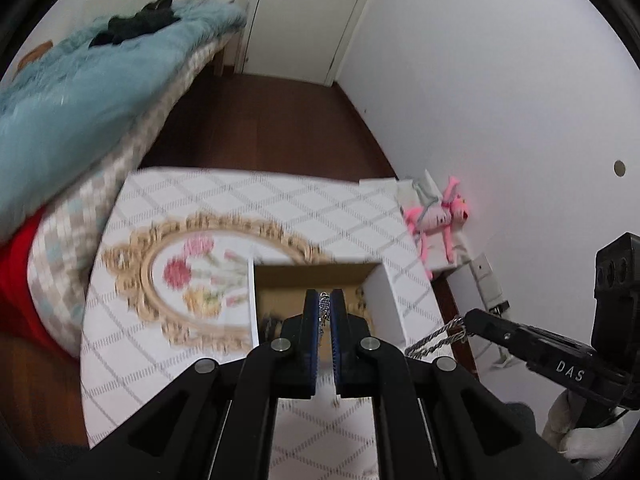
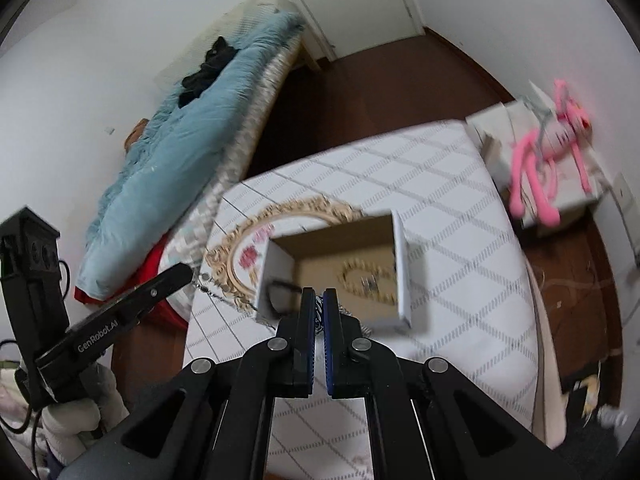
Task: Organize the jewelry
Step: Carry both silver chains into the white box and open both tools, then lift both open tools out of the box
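Silver chain (image 1: 436,338) strung between our two grippers, held over the near edge of the open cardboard box (image 2: 336,264); one end with a small beaded charm sits pinched in the left gripper (image 1: 325,308), the other end in the right gripper (image 2: 319,308). Both sets of tongs are clenched on the chain, blue pads nearly meeting with the links between them. In the right wrist view the chain runs left from our fingers to the tip of the other tool, sagging a little over the box's near left corner. Inside the box: a pale beaded necklace (image 2: 370,278) coiled on the floor toward the right, a dark loop (image 2: 280,294) at the near left; blur hides what it is. Box sits on a white quilted table cover (image 2: 460,240), partly over an oval gold-framed floral tray (image 1: 188,276). Far right, a pink plush toy (image 2: 548,160) on a white carton (image 2: 492,128); left, the bed with a teal blanket (image 1: 80,96). Our judgement: the step is lowering the chain into the box. Best done by bringing both ends inward over bare cardboard between the two pieces, dropping low before letting go, one end first so it pools rather than tangles with the beads or snags on the wall.
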### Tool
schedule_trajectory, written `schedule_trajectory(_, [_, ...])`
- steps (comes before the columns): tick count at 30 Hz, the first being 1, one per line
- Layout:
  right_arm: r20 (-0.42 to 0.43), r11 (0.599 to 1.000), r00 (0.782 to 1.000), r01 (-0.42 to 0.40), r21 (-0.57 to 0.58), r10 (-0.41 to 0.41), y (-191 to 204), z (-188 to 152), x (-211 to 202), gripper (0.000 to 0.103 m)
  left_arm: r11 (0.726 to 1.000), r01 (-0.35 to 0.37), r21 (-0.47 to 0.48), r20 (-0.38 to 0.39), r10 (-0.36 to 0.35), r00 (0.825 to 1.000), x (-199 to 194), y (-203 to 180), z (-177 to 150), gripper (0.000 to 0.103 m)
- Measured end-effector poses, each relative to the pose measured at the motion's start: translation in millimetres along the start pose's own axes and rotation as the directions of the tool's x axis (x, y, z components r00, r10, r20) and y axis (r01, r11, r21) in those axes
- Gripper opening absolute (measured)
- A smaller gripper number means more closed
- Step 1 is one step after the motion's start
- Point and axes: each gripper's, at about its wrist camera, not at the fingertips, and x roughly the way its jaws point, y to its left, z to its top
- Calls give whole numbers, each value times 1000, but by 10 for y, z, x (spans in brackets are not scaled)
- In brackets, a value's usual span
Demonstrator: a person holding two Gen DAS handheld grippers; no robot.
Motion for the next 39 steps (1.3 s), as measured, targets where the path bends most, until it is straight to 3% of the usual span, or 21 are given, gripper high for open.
schedule_trajectory(6, [-53,998,998,42,-40,-44,49,403,441,4,1000,-12,18,-58,13,998,429,76,313,3])
schedule_trajectory(15, [-182,988,973,123,-97,-139,-28,632,1223,4,999,-41,31,-220,46,974,1106,211,302,4])
schedule_trajectory(21, [-257,974,941,194,-115,-218,-113,656,1521,5,987,-156,31,-279,159,947,1283,283,299,9])
schedule_trajectory(24, [-253,975,943,196,-105,-217,-157,642,1496,9,983,-183,26,-282,183,942,1304,325,293,9])
schedule_trajectory(25, [-244,973,944,202,-110,-223,-160,640,1470,10,980,-197,28,-279,197,940,1301,336,285,13])
schedule_trajectory(27, [-225,967,943,225,-118,-246,-171,625,1400,10,973,-226,36,-271,227,936,1293,344,270,38])
schedule_trajectory(28, [-212,961,941,242,-132,-266,-156,619,1364,11,967,-250,42,-259,252,932,1270,347,252,59])
schedule_trajectory(29, [-195,953,937,265,-144,-290,-153,602,1325,12,965,-258,44,-243,261,934,1242,347,239,67])
schedule_trajectory(31, [-166,936,927,310,-166,-336,-147,554,1263,29,954,-296,50,-222,299,928,1193,355,183,67])
schedule_trajectory(33, [-139,916,913,359,-180,-385,-171,466,1203,39,948,-315,53,-217,319,923,1183,366,135,69])
schedule_trajectory(34, [-132,910,909,371,-185,-397,-181,432,1181,41,943,-328,57,-209,333,920,1166,368,89,72])
schedule_trajectory(35, [-124,900,900,391,-191,-417,-196,381,1170,43,940,-337,62,-201,342,918,1157,364,62,83])
schedule_trajectory(36, [-117,891,892,411,-196,-437,-218,322,1160,52,935,-349,68,-190,355,915,1142,359,26,88])
schedule_trajectory(37, [-114,886,888,420,-197,-446,-240,272,1149,68,930,-360,75,-178,368,913,1122,352,-22,96])
schedule_trajectory(38, [-109,882,884,428,-197,-454,-251,241,1145,77,929,-363,77,-172,371,912,1109,343,-51,100])
schedule_trajectory(39, [-101,874,877,444,-198,-469,-269,188,1135,94,928,-365,80,-165,373,913,1093,333,-91,101])
